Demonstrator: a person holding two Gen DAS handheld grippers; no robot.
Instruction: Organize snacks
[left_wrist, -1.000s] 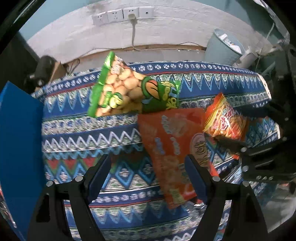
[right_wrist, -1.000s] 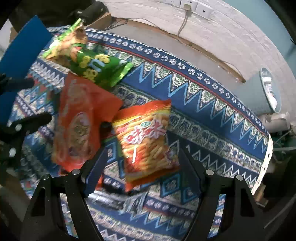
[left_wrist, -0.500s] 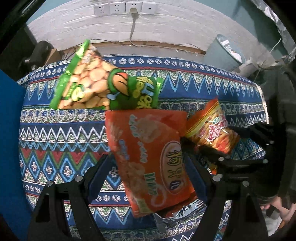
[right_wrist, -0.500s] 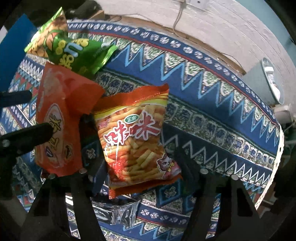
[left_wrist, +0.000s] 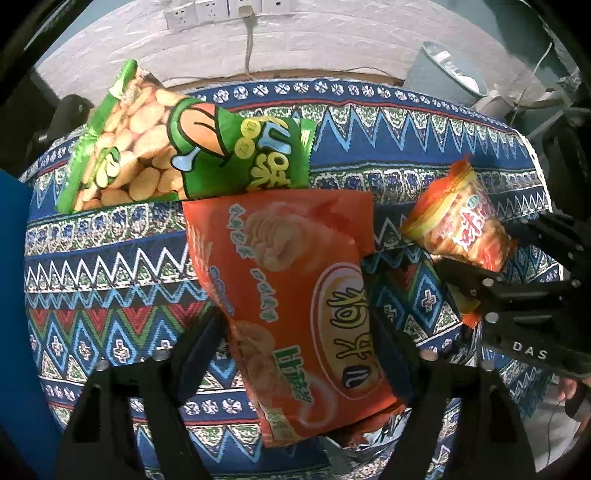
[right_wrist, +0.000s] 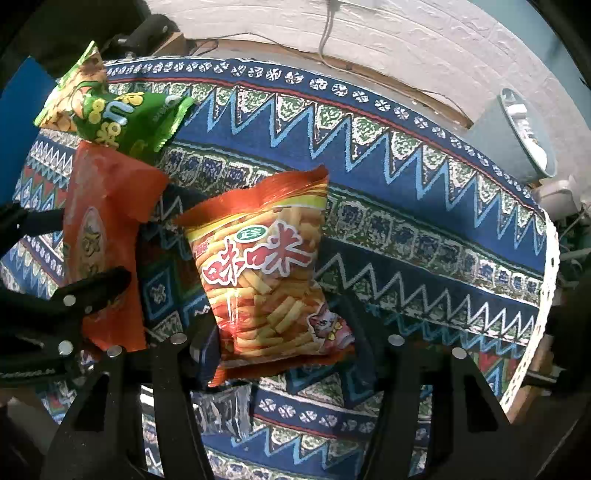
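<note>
Snacks lie on the patterned tablecloth (left_wrist: 110, 266) below my two tongs. Leftmost, a green peanut bag (left_wrist: 177, 140) rests at the far edge, its lower edge touching the orange chip bag (left_wrist: 295, 295). My left gripper (left_wrist: 295, 354) straddles that orange bag; its jaws are closing, pads at the bag's sides, though I cannot tell if they press yet. Farther right, my right gripper (right_wrist: 280, 347) brackets the red stick-snack bag (right_wrist: 266, 273); its jaws are opening slightly, the bag between them. A crinkled silver wrapper (right_wrist: 225, 410) lies beneath.
</note>
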